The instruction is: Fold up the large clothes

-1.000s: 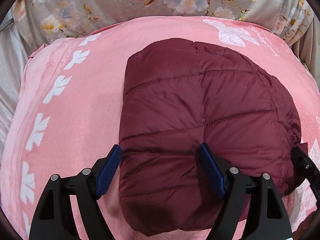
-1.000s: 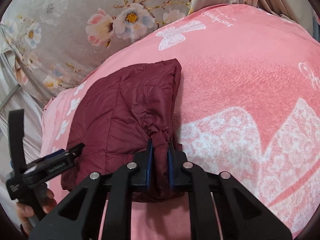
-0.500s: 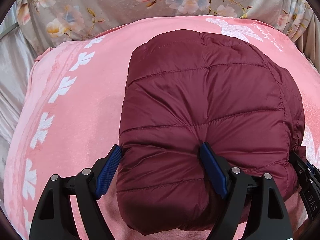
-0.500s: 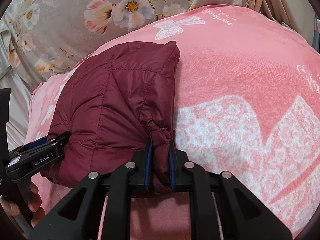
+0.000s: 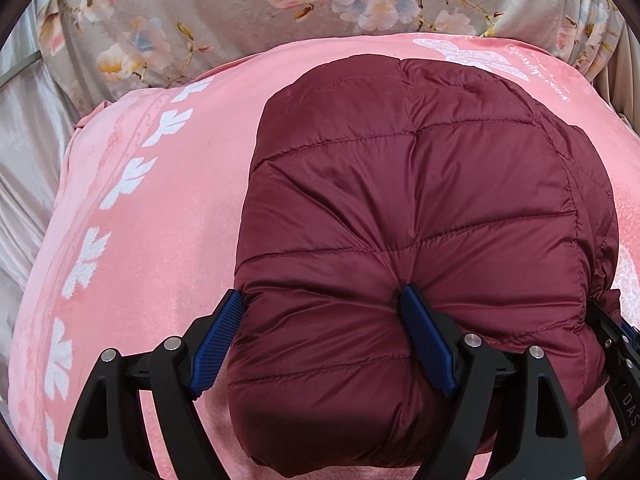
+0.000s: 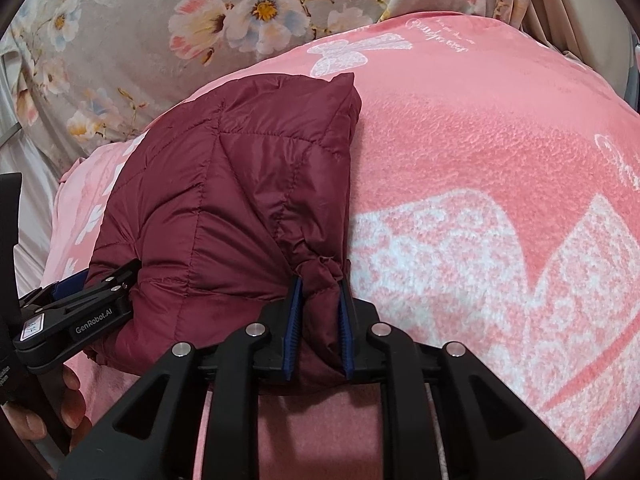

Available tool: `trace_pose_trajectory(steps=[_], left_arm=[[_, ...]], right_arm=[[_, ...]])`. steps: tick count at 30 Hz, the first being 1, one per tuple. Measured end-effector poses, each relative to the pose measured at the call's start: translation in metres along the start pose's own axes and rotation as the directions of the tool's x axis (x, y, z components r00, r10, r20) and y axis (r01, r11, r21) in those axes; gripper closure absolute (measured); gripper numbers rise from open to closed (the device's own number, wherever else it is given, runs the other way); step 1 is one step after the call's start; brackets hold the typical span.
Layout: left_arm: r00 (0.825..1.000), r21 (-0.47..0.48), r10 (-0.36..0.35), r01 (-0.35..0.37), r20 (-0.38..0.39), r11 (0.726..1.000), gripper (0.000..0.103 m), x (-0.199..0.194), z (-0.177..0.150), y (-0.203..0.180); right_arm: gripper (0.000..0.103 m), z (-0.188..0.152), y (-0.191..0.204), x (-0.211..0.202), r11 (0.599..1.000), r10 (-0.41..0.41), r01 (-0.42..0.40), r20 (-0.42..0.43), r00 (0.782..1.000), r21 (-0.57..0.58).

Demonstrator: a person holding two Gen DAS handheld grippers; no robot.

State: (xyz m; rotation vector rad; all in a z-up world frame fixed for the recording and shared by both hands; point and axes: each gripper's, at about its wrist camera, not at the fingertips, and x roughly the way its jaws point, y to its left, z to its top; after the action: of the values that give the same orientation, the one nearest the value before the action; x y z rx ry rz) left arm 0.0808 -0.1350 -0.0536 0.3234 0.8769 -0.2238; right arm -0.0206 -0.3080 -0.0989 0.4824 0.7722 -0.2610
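Maroon quilted puffer jacket [image 5: 420, 208], folded into a glossy bundle on the fleecy pink blanket [image 5: 160, 220]; left gripper [image 5: 324, 332] spread wide around its near bulge, right gripper [image 6: 318, 316] pinching a gathered corner.

Both views are evenly and softly lit, bright enough to show colour without harsh shadows. A faint sheen lies on the maroon quilted jacket [image 5: 420, 208], and a pale glare patch on the pink blanket [image 5: 168, 240] near its left edge. Fisheye distortion bows the blanket's edges, and dark vignetting fills each corner. Focus is sharp centrally, softening slightly toward the floral fabric [image 6: 120, 52].
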Motion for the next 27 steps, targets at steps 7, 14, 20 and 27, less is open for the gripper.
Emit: trace_pose_trajectory(steps=[7,14,20,27], left_arm=[[1.000,0.005,0.021,-0.021,0.009,1.000,0.023,0.000,-0.001,-0.003],[1.000,0.003,0.020,-0.020,0.018,1.000,0.023,-0.002,-0.005,-0.002],[0.996,-0.046,-0.075,0.073,-0.048,0.996,0.024,-0.008,0.004,0.018],[0.959,-0.243,-0.280,0.259,-0.052,0.935,0.026,-0.012,0.027,0.082]], right_arm=[[0.087,0.000,0.001,0.001,1.000,-0.011,0.011,0.000,1.000,-0.012],[0.086,0.000,0.002,0.001,1.000,-0.003,0.003,0.002,1.000,-0.003],[0.065,0.000,-0.004,-0.007,0.999,-0.030,0.030,-0.018,0.999,0.024],[0.051,0.028,-0.039,-0.024,0.966,0.138,-0.131,-0.016,0.990,0.225]])
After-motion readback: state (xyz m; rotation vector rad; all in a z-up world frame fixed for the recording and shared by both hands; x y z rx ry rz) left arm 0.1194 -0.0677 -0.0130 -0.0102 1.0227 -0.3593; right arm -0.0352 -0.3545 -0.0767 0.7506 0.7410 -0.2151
